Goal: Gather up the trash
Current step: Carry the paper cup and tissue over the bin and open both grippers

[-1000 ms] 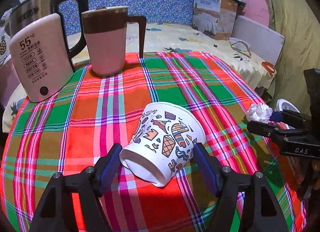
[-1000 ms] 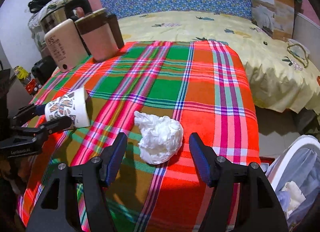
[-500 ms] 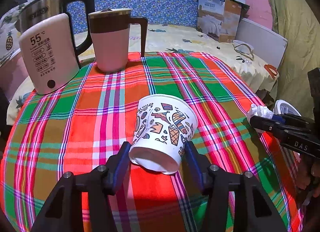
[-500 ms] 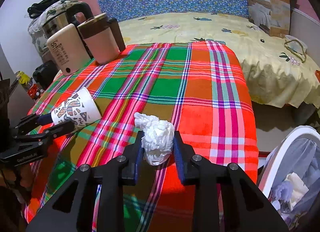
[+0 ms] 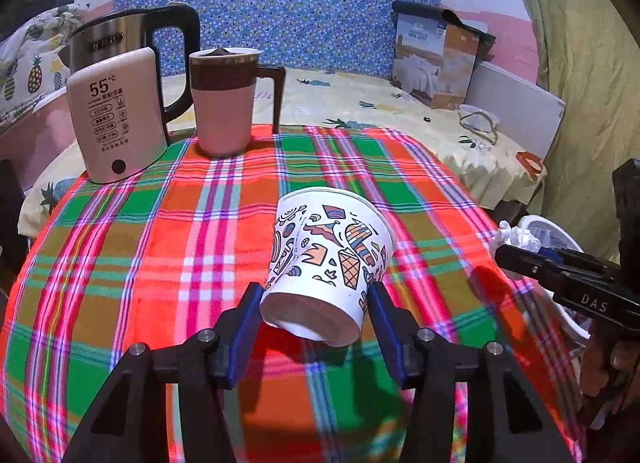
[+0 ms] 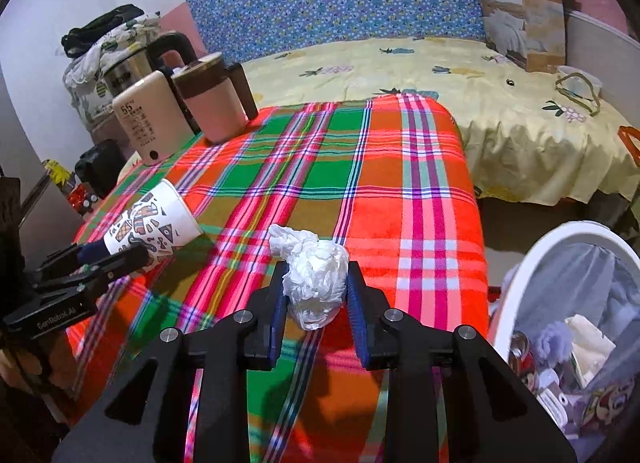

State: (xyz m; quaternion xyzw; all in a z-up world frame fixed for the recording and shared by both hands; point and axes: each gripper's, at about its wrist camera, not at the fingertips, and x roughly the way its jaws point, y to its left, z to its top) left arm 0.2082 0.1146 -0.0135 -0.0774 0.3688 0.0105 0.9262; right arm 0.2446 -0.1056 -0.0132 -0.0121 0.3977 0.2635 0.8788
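Left tongs [image 5: 314, 313] clamped on patterned paper cup [image 5: 326, 263], base toward camera, cup tilted, just above plaid tabletop [image 5: 168, 247]. Right tongs [image 6: 316, 299] pinching crumpled white tissue [image 6: 314, 277] near tabletop's right edge. White trash bin [image 6: 532, 259] beside tabletop, litter inside. Kettle [image 5: 120, 111] and pink mug [image 5: 224, 103] upright at far corner, bed [image 6: 460, 79] behind

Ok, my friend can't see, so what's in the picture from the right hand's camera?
The right gripper squeezes a crumpled white tissue over a bright plaid tablecloth. At the left, the left gripper holds a patterned paper cup lying sideways, with a kettle and a pink mug behind. A white trash bin holding rubbish sits at lower right.
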